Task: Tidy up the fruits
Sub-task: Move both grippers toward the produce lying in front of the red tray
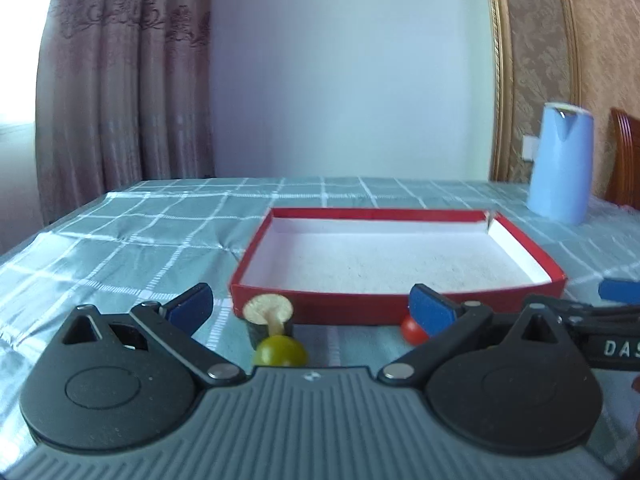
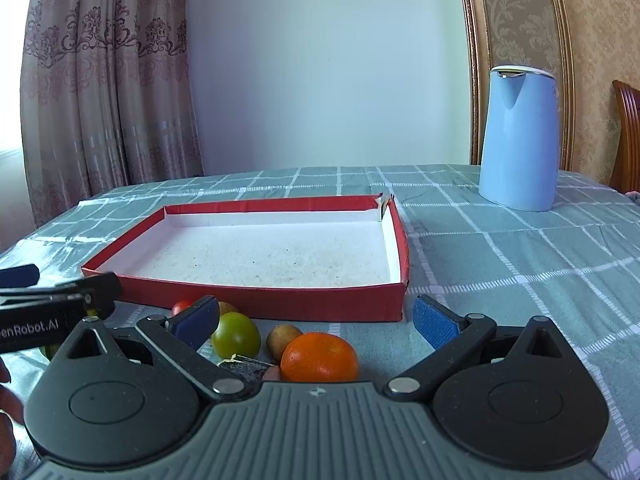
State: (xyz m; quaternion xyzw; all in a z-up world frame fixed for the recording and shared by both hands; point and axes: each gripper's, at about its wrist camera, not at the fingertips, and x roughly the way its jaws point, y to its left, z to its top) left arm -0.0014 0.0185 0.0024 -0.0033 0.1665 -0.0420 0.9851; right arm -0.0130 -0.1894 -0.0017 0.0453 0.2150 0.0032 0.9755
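Two blue-padded fingers of the left gripper (image 1: 310,310) are seen spread wide in the left wrist view, with nothing held between them. Just ahead of them a green fruit (image 1: 281,351) lies on the checked tablecloth (image 1: 120,240), and a mushroom-shaped piece (image 1: 268,309) with a pale cap leans over a small dark block (image 1: 257,332) right behind it. A small red tomato (image 1: 413,329) is partly hidden by the right-hand finger. All of these are set against the near wall of the red box (image 1: 328,306), whose white floor is bare. A blue kettle (image 1: 560,164) is placed well beyond the box, to the right, beside a wooden chair (image 1: 624,156). The right gripper (image 1: 616,304) enters from the right edge.

In the right wrist view, the right gripper (image 2: 316,318) is likewise held spread, gripping nothing. Between its fingers an orange (image 2: 319,357) is seen nearest, with a brownish fruit (image 2: 283,341) just beside it and a green tomato (image 2: 235,335) further left. A dark block (image 2: 244,367) lies in front of the green tomato. A red tomato (image 2: 182,307) and a second brownish fruit (image 2: 227,307) are half covered by the left-hand finger. The fruits lie outside the red box (image 2: 280,304), close to its near wall. The left gripper (image 2: 60,300) reaches in from the left, screening the cloth there. The kettle (image 2: 518,140) stands to the right, behind the box.
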